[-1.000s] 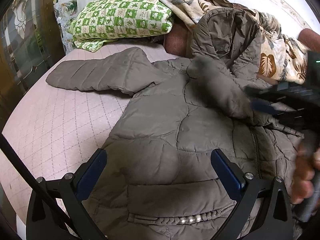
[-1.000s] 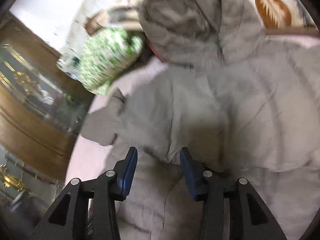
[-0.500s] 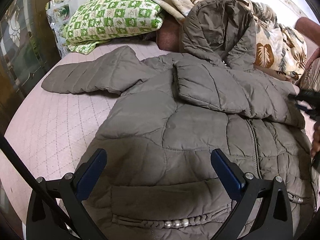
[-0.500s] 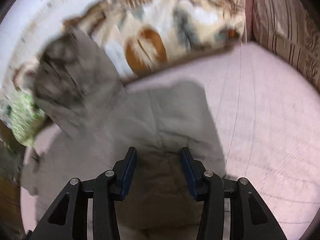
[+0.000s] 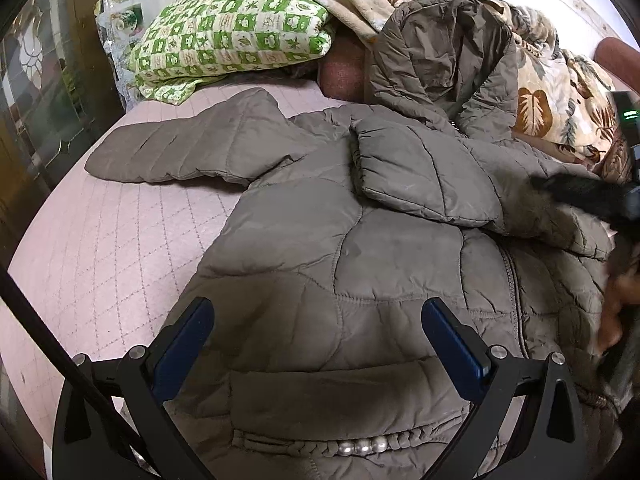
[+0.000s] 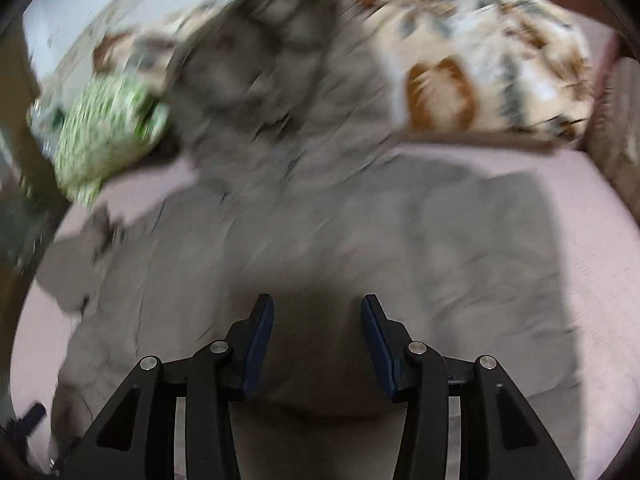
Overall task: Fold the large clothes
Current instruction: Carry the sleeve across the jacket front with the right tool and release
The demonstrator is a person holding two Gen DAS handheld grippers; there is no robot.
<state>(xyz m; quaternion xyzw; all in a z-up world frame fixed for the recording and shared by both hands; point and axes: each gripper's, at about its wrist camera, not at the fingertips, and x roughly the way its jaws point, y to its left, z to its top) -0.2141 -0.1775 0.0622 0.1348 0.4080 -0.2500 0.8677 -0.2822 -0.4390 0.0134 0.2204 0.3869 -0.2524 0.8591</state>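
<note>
Right now you are working over the bed [image 5: 92,248], its pink quilted cover lying bare on the near-left side, and the jacket [image 5: 320,248] is spreading front-up across the middle of it. Judging by how it is lying, you are only partway in: one sleeve [image 5: 424,172] is already lying folded across the chest, while the other sleeve [image 5: 180,152] is sticking straight out toward the wall side, waiting its turn. The hood [image 5: 444,52] is propping itself up against the bedding at the head and is also needing to come down, and the body is not yet being folded in half.

Behind the hood a leaf-print blanket [image 5: 552,96] is piling up, with a green checked pillow [image 5: 228,40] beside it; both are crowding the hood end, so you are having little room there.

Your left gripper [image 5: 318,340] is hovering over the lower front with its jaws standing wide and nothing between them. Your right gripper [image 6: 317,344] is half open above the jacket's right side, clasping nothing, in a badly blurred view
</note>
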